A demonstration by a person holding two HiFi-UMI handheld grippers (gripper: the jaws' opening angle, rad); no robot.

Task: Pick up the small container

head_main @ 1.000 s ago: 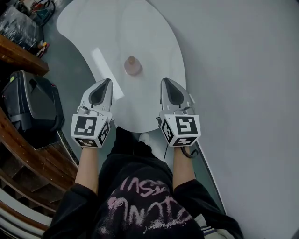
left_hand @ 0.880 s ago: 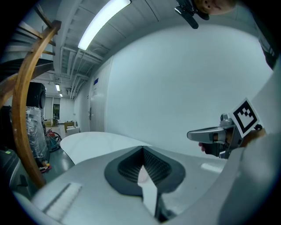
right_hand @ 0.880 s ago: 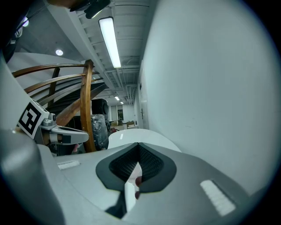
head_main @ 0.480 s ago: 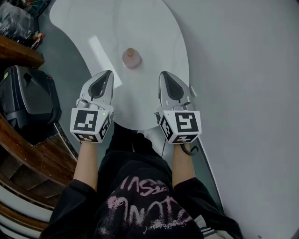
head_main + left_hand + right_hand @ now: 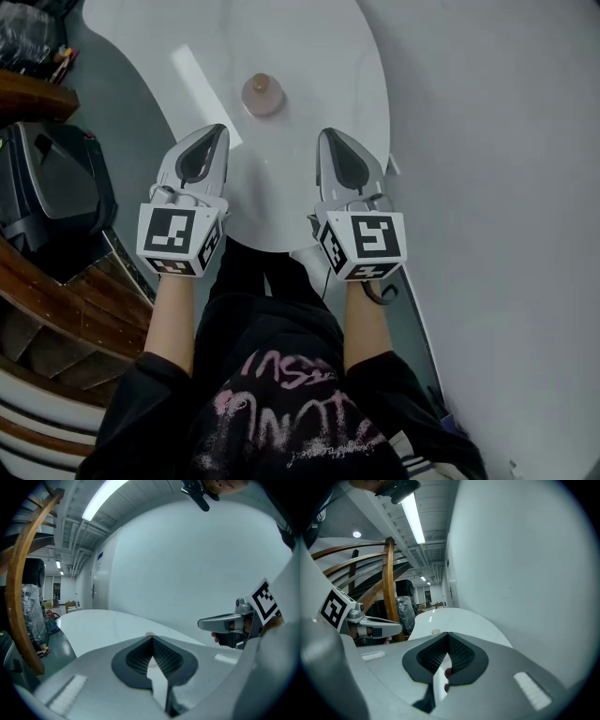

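White desk [image 5: 319, 56] has the small container [image 5: 262, 94] sitting ahead of both tools. Left tool [image 5: 216, 131] and right tool [image 5: 327, 134] are each pinched closed on nothing, well apart from it.

Head view looks steeply down on the white table [image 5: 309, 56]; both gripper views skim low along it, sharing the small container [image 5: 262, 94].
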